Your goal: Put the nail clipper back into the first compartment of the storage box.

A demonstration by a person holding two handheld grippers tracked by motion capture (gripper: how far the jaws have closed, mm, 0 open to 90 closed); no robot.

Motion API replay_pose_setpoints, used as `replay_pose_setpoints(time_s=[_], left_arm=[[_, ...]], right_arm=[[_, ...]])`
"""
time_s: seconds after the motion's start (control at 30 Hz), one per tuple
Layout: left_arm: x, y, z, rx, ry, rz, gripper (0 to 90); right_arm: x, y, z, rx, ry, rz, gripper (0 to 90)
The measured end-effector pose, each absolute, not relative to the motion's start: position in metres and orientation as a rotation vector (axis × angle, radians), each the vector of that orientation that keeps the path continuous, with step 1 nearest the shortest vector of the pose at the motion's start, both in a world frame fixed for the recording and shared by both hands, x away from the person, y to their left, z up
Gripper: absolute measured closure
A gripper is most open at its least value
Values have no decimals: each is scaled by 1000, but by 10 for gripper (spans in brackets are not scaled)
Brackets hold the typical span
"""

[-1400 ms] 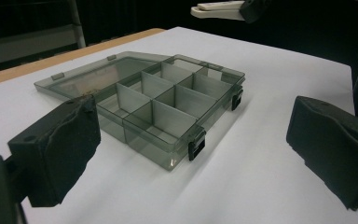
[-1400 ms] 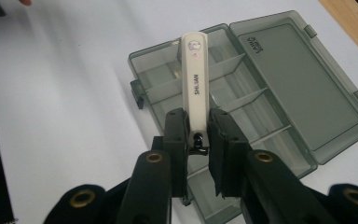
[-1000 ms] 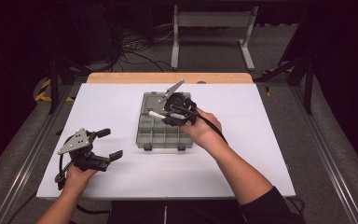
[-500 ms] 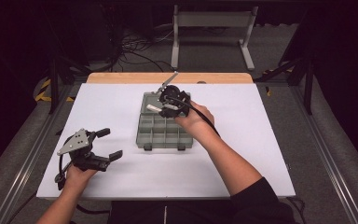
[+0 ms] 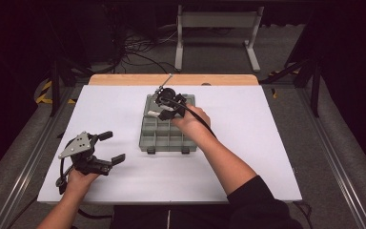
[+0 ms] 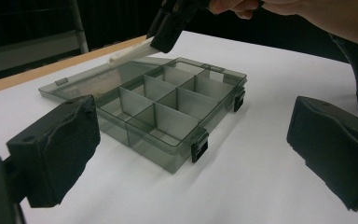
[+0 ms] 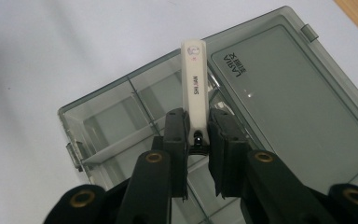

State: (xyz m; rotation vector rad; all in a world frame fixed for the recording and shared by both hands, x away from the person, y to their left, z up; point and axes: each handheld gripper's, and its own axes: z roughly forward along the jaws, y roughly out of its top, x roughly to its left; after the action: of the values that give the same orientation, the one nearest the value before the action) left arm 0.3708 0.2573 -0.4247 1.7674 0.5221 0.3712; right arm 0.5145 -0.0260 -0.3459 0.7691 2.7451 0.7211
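A smoky grey compartment box (image 5: 146,143) lies on the white table with its lid (image 7: 284,93) folded flat open on the far side. My right gripper (image 5: 164,108) hovers over the box's far compartments, shut on a slim white stick (image 7: 194,84) with small printed letters; the stick points past the jaws toward the hinge line. In the left gripper view the white stick (image 6: 130,50) slants down over the box (image 6: 168,116) from the right gripper (image 6: 172,23). My left gripper (image 5: 113,147) rests at the table's near left, open, with nothing between its pads (image 6: 56,149).
The white table sheet (image 5: 267,143) has free room right of the box and between the box and my left gripper. A wooden strip (image 5: 124,79) edges the far side. A metal stand (image 5: 214,28) and cables lie on the floor beyond.
My right gripper has carried the white stick leftward and slightly down, over the box's far compartments. The left gripper has stayed put.
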Motion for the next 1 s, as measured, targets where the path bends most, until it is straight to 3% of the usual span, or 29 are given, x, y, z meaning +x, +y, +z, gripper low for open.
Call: replay_pose_setpoints(time_s=[1.0], left_arm=[[370,257,-425,1776,502,372,33]], right_arm=[[527,6,-373,766,2719,711,786]])
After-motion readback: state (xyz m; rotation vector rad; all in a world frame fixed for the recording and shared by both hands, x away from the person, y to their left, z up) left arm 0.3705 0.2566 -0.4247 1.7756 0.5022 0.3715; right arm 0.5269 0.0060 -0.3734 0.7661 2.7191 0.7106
